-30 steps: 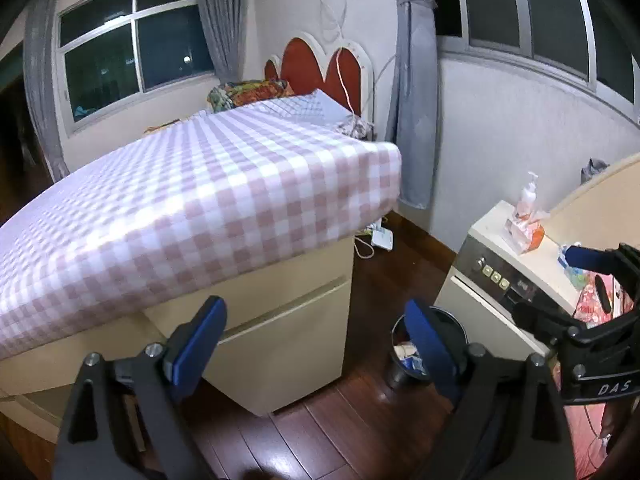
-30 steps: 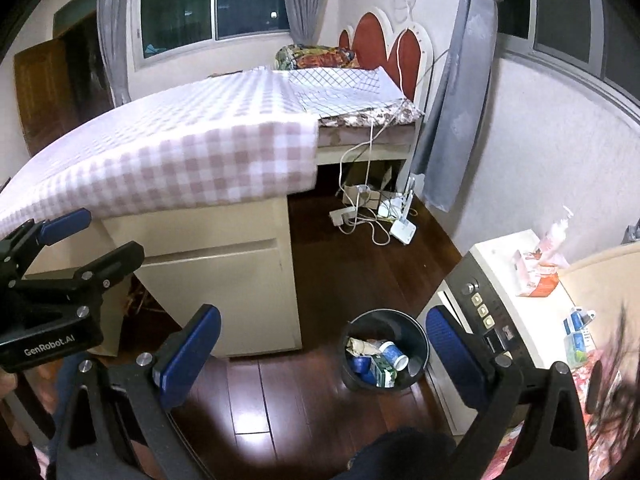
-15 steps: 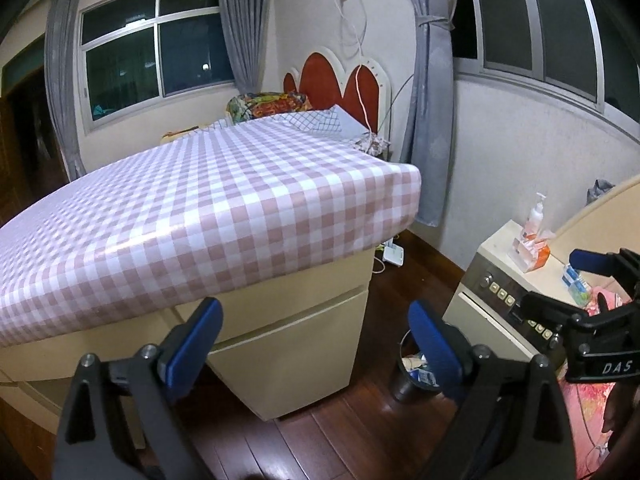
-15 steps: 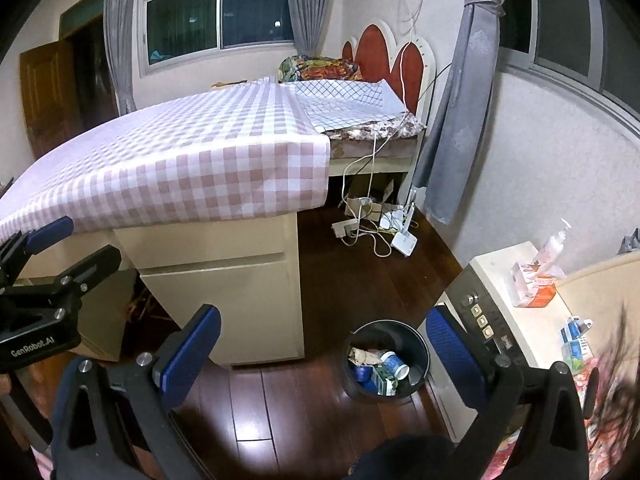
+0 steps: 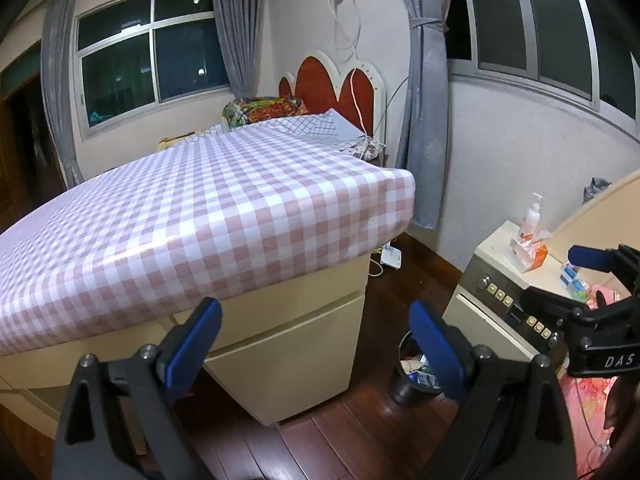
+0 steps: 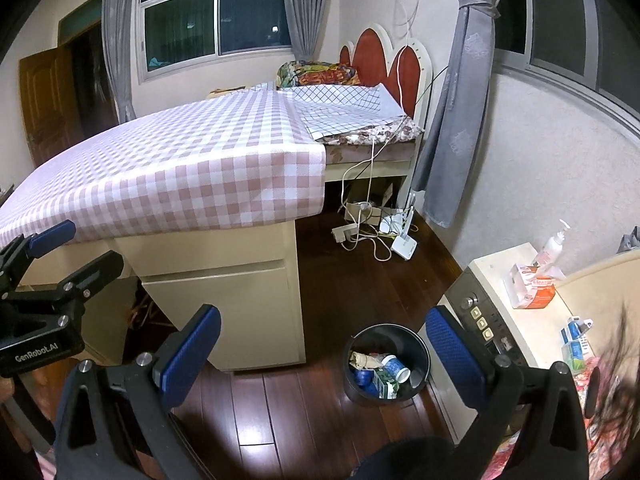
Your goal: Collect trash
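A round black trash bin (image 6: 387, 364) stands on the dark wood floor between the cream desk and a white appliance. It holds a cup, a carton and crumpled paper. In the left wrist view the bin (image 5: 412, 368) is partly hidden behind my right finger. My left gripper (image 5: 316, 340) is open and empty, held high over the floor before the desk. My right gripper (image 6: 322, 346) is open and empty, above and left of the bin. Each gripper shows in the other's view, the left one (image 6: 44, 264) and the right one (image 5: 600, 292).
A desk with a pink checked cloth (image 5: 208, 216) fills the left and middle. A white appliance (image 6: 516, 312) at the right carries a tissue box (image 6: 532, 286), a pump bottle (image 6: 554, 242) and small cartons. Cables and a power strip (image 6: 372, 228) lie on the floor by the bed.
Both grippers have risen and tilted up a little, so the desk top and bin sit lower in view. Both stay open and empty.
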Tool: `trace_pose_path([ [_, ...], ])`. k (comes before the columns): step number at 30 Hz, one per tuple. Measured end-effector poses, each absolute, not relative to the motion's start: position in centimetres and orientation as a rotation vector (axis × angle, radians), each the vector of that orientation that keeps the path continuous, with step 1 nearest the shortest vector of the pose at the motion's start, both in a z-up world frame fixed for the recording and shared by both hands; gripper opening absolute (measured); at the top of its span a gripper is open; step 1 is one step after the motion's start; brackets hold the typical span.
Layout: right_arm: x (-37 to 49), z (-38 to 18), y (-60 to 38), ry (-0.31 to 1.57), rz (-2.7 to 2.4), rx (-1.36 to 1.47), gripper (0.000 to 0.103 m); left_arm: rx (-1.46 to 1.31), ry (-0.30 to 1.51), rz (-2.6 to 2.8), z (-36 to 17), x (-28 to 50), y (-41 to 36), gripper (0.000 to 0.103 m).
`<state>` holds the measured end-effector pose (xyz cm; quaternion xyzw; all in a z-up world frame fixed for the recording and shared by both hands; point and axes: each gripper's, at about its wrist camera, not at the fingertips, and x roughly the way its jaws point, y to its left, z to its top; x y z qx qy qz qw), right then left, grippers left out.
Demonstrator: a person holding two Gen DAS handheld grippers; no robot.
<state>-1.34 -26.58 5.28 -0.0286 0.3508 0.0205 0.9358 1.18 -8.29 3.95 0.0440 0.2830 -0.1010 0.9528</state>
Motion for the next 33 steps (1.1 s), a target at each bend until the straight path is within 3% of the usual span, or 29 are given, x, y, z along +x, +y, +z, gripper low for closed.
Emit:
trace_pose_path([
  [33,-1.27,5.21,-26.72,0.72,0.036,-0.041,0.103,0.096,0.582,-0.21,3.41,1.04,-8.48,0.097],
])
